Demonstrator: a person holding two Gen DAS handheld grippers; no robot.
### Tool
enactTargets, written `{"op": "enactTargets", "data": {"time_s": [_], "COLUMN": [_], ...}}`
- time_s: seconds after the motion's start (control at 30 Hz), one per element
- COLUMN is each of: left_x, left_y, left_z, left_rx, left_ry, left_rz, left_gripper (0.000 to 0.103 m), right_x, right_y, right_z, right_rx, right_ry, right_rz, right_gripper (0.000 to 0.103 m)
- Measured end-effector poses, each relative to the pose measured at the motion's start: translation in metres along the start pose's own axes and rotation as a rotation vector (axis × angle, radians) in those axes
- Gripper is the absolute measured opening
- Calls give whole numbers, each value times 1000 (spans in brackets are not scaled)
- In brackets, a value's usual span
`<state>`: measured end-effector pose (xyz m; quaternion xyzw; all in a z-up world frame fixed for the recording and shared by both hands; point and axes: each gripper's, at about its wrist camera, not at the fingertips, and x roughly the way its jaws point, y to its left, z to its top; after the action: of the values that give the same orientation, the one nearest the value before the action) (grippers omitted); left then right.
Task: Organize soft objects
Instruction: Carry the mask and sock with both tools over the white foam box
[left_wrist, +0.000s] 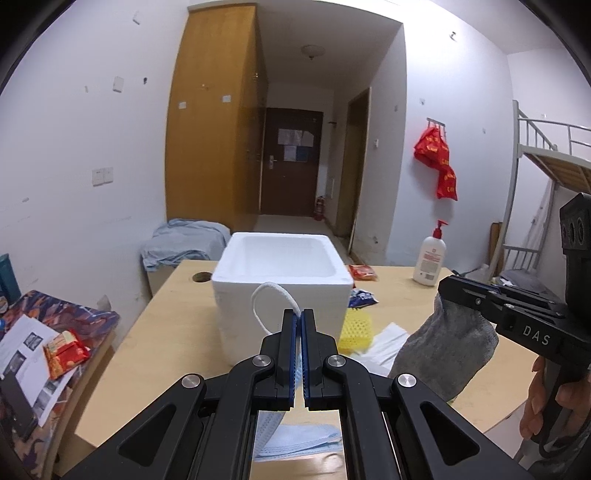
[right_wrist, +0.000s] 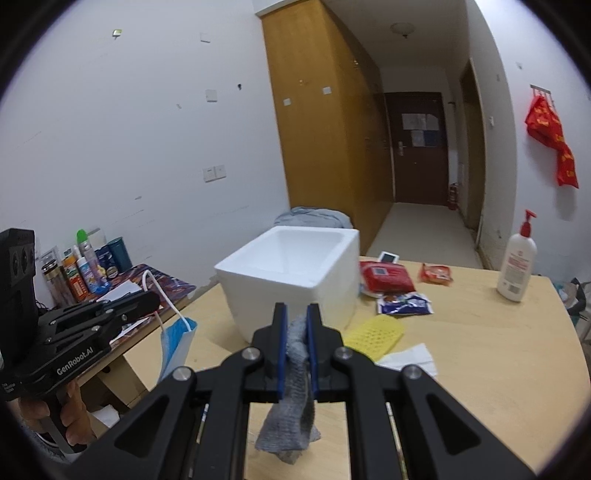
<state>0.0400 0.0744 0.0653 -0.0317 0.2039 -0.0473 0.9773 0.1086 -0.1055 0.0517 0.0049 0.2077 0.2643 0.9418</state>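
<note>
Both tools are carrying soft items toward the foam box (left_wrist: 282, 266) just ahead of them: the left tool (left_wrist: 298, 319) is pinching a blue face mask (right_wrist: 177, 341), the right tool (right_wrist: 296, 314) a grey sock (right_wrist: 291, 417). Next, each probably needs lifting over the rim, then spreading to drop

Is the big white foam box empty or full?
Empty, as far as shown: the big white foam box has no lid, and only bare white walls show inside; its very bottom is hidden.
</note>
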Motion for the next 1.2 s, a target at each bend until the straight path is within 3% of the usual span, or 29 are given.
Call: {"op": "enactTargets", "data": {"time_s": [0.47, 0.7, 0.97, 1.2], "left_x": [7, 13, 30, 35], "left_y": [12, 15, 19, 23], "left_z": [25, 56, 97, 125], "left_rx": [-8, -10, -10, 2], "left_ry": [-5, 5, 75, 49], "left_rz": [24, 30, -7, 17], "left_gripper": [2, 2, 2, 2], "right_x": [19, 20, 22, 28], "right_y": [18, 22, 27, 30], "right_z": [32, 64, 99, 118], "right_rx": [-47, -69, -102, -132], "right_ry": [6, -20, -50, -70], "right_rz": [26, 28, 28, 28], "right_gripper": [13, 13, 13, 13]}}
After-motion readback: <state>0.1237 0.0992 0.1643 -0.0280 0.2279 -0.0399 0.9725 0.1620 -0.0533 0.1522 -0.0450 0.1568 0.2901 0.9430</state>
